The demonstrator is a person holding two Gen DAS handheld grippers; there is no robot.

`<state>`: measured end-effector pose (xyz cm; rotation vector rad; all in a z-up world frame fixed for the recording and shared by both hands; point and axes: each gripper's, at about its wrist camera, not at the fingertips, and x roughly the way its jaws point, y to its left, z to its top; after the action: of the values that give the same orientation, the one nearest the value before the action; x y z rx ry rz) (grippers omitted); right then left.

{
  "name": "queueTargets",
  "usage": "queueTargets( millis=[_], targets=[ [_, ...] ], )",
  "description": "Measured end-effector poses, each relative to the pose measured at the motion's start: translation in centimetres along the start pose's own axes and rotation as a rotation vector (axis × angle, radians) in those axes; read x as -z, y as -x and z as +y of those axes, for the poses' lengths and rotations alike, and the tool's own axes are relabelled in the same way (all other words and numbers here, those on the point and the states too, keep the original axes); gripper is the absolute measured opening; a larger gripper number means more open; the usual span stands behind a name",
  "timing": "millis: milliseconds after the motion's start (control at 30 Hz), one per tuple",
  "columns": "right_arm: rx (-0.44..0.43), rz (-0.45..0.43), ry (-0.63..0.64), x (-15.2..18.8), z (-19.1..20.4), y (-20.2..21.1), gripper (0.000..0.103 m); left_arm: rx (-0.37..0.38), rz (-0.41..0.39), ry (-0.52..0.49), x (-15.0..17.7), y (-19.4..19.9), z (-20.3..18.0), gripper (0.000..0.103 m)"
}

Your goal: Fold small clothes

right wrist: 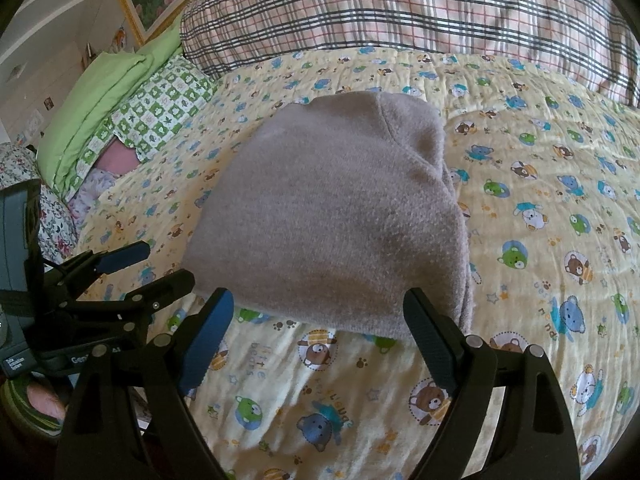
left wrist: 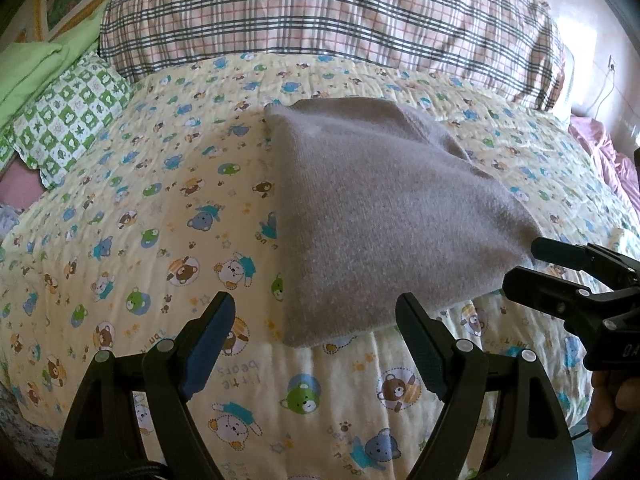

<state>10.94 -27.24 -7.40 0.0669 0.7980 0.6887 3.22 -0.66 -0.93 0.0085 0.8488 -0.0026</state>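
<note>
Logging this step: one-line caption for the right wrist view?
Right gripper, jaws open, faces the folded grey garment on the bear-print quilt.

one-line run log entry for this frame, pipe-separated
grey knit garment: folded, flat on bear-print quilt | left gripper: jaws open, empty | right gripper: jaws open, empty, at garment's near edge

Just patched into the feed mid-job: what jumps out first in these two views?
A grey knit garment, already folded into a compact block, lies in the middle of a yellow bear-print quilt. Both hand-held grippers sit open just short of its near edge: the left hand-held gripper by the left corner, the right hand-held gripper facing the edge. A large plaid pillow lies behind.
</note>
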Motion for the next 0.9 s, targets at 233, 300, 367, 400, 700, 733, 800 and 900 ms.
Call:
queueTargets(
  millis=[233,300,367,400,700,733,800,900],
  targets=[
    [0.001,-0.001,-0.002,0.0,0.1,0.1,0.087,-0.001,-0.003,0.0,-0.2,0.1,0.1,0.083],
    [-0.001,-0.002,-0.002,0.0,0.1,0.1,0.087,-0.003,-0.008,0.0,-0.2,0.1,0.0,0.083],
    [-0.003,-0.003,0.0,0.0,0.1,0.1,0.087,0.004,-0.016,0.002,-0.3,0.2,0.0,0.083],
    [-0.005,-0.004,0.0,-0.2,0.1,0.2,0.087,0.012,-0.016,0.005,-0.4,0.2,0.0,0.083],
    [0.01,-0.024,-0.007,-1.8,-0.3,0.3,0.087,0.007,-0.045,0.007,-1.7,0.1,0.6,0.083],
    [0.012,-0.024,-0.005,-1.7,-0.4,0.3,0.087,0.006,-0.046,0.007,-1.8,0.1,0.7,0.083],
    [0.012,-0.026,0.0,-1.9,-0.5,0.2,0.087,0.004,-0.042,0.012,-2.0,-0.1,0.9,0.083],
    [0.008,-0.029,0.001,-2.0,-0.7,0.2,0.087,0.002,-0.039,0.012,-2.3,-0.4,1.1,0.083]
  ],
)
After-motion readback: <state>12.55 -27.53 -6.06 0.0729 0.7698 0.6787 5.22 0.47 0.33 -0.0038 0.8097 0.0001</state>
